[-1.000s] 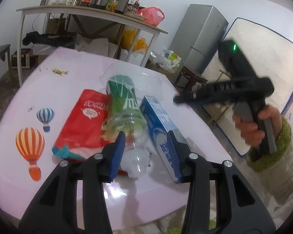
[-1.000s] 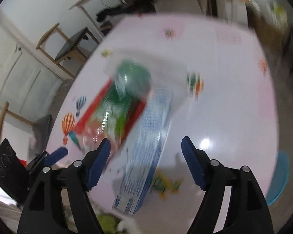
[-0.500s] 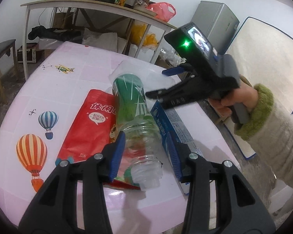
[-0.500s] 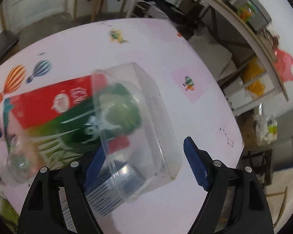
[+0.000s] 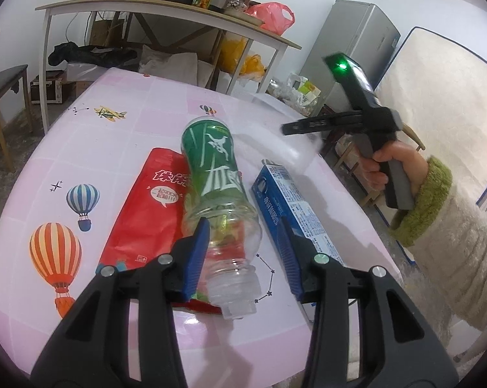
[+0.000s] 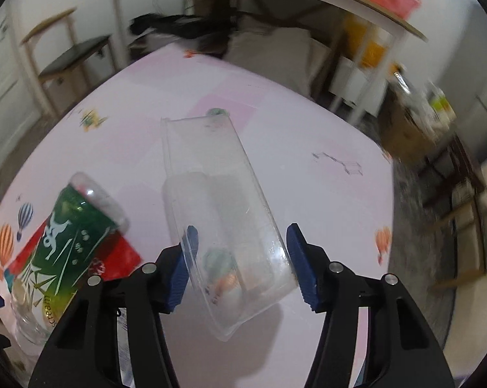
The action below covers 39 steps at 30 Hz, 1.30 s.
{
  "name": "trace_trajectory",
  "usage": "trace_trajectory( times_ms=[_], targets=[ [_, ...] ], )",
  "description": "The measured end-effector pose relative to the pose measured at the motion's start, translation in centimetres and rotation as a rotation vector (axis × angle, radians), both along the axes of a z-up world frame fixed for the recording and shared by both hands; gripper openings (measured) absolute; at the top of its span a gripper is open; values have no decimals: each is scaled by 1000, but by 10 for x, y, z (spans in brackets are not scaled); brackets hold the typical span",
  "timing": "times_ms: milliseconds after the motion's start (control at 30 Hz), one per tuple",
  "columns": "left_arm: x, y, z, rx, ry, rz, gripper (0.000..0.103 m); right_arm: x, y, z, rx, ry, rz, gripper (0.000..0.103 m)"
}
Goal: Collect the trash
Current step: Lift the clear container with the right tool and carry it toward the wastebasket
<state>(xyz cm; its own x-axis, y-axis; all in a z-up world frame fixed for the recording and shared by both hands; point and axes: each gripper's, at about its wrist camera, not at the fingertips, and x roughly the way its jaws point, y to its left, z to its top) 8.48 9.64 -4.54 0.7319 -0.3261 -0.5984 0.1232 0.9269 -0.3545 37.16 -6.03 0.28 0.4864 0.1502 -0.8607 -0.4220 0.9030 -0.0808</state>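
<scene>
1. Left wrist view: we see our left gripper (image 5: 243, 255) with jaws spread around the neck end of the green-labelled bottle (image 5: 215, 190), which lies on the pink worktop (image 5: 120, 148) between a red pouch (image 5: 146, 220) and a blue box (image 5: 292, 210).
2. Our right gripper (image 6: 240, 266) has jaws closing around a clear plastic tray (image 6: 217, 207); we cannot tell whether both pads touch it.
</scene>
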Motion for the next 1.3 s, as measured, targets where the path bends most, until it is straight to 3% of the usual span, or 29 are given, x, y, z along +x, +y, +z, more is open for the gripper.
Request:
trace_trajectory(
  times_ms=[167,333,467,667,833,933,1067,1300],
  targets=[
    [-1,0,0,0,3,6,41,-18,-32,7,-7,-27,-78,55],
    [-3,-2,0,-1,4,3,41,-69,-50,10,-110,-76,-74,55],
    [-5,-5,0,9,3,0,41,-106,-73,12,-74,-42,-118,55],
    [-11,-8,3,33,-3,3,41,-164,-82,17,-91,-70,-117,55],
    [-21,-8,10,40,-20,17,41,-179,-107,16,105,29,-179,54],
    [-33,-8,18,42,-42,6,41,-177,-136,7,298,133,-273,54],
    [-52,-13,25,24,-65,-48,41,-173,-185,-31,578,326,-452,54],
    [-67,-35,18,7,-30,-141,41,-184,-190,-55,569,366,-499,57]
  ],
)
